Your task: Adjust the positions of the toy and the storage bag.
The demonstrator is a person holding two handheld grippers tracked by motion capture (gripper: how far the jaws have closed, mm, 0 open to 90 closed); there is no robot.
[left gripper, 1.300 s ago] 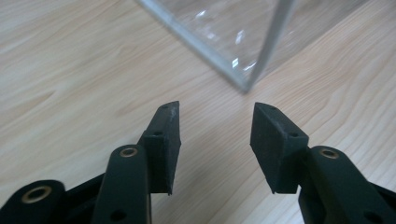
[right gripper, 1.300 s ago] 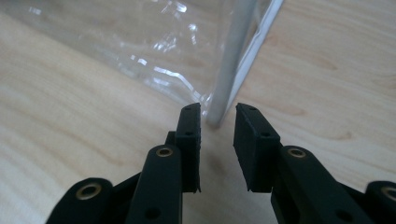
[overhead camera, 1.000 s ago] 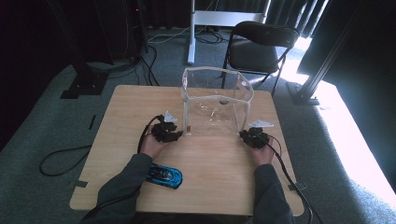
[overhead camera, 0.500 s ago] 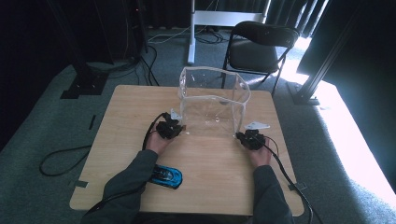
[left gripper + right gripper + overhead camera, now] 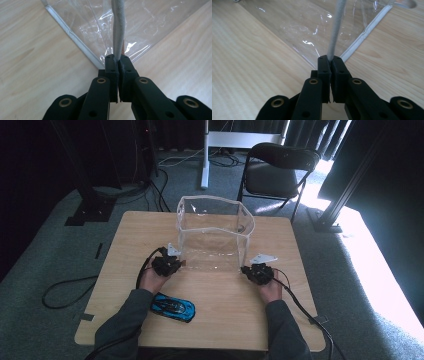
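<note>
Left gripper (image 5: 117, 60): jaws closed on the grey-white trim of the clear plastic bag (image 5: 100, 27), pinching one near bottom corner where the upright edge meets the table. Right gripper (image 5: 329, 60): jaws likewise closed on the bag's trim (image 5: 335, 32) at the other near corner. Neither grip shows slack; the trim rises straight out of each pair of jaws.

In the high view the left gripper (image 5: 167, 265) and right gripper (image 5: 257, 272) sit at the two near corners of the bag (image 5: 215, 237), which stands open and upright at the middle of the wooden table (image 5: 220, 320). A blue toy car (image 5: 172, 307) lies near the person's left forearm, well apart from the bag.

Change noted: over the last second both grippers have drawn slightly toward the person, and the bag has come with them, its near face now a little closer to the table's front half. Its shape has held; the mouth remains open.

Assessment: the bag is being positioned or spread with both corners under control. The car is presumably the intended load and has not been touched. One gripper would have to release before it could be picked up.
</note>
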